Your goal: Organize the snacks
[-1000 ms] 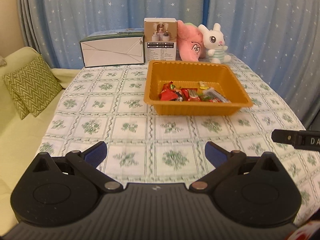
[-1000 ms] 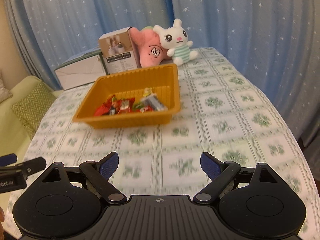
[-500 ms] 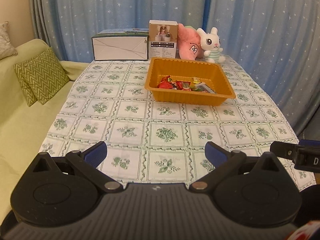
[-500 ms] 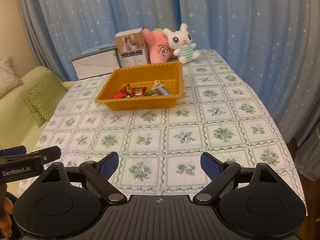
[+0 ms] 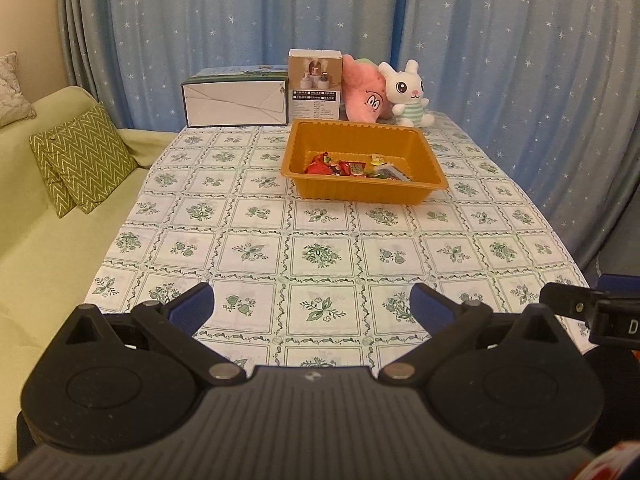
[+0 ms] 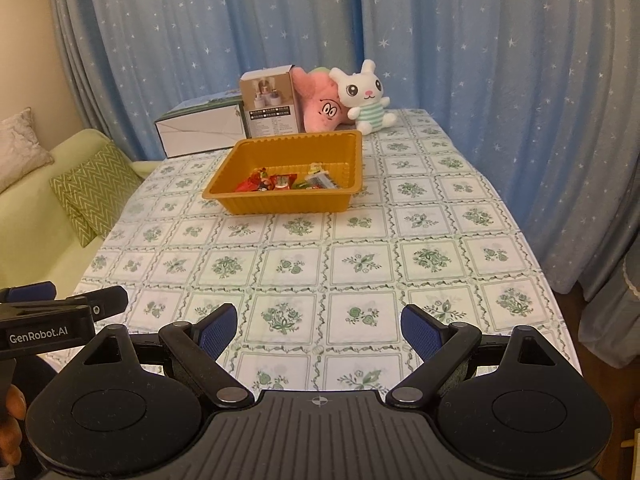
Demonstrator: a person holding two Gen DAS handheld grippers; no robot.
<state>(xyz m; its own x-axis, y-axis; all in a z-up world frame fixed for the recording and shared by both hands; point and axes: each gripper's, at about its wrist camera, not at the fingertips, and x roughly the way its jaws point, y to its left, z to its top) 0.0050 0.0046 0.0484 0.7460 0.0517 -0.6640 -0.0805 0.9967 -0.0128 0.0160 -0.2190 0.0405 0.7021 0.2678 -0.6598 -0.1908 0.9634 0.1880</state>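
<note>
Snacks (image 5: 354, 168) all down in the orange tray (image 5: 432, 166): a heap of red, yellow and green wrappers bunched toward its near wall. None seen loose on the tablecloth (image 5: 320, 256) in either view. Count and kinds too small to tell; probably sorted, nothing obviously left to collect.

Left gripper (image 5: 312, 306) spread wide, nothing between the blue pads. Right gripper (image 6: 318, 326) likewise wide apart, nothing held. Both low over the near edge of the table, well apart from the tray, pointing down toward the cloth. Reads as end of task, or a pause before any tidying inside the tray.

Surface: white cloth, green floral squares, flat, uncluttered in the near half. Tray toward the far end. Behind it, a row against the curtain (image 6: 500, 80): long white box (image 5: 236, 102), upright brown carton (image 5: 316, 84), pink plush (image 5: 364, 94), white rabbit plush (image 5: 408, 94).

Room: blue star-print curtains across the back. Pale green sofa (image 5: 48, 232) on the left side, zigzag cushion (image 5: 80, 158) on it.
</note>
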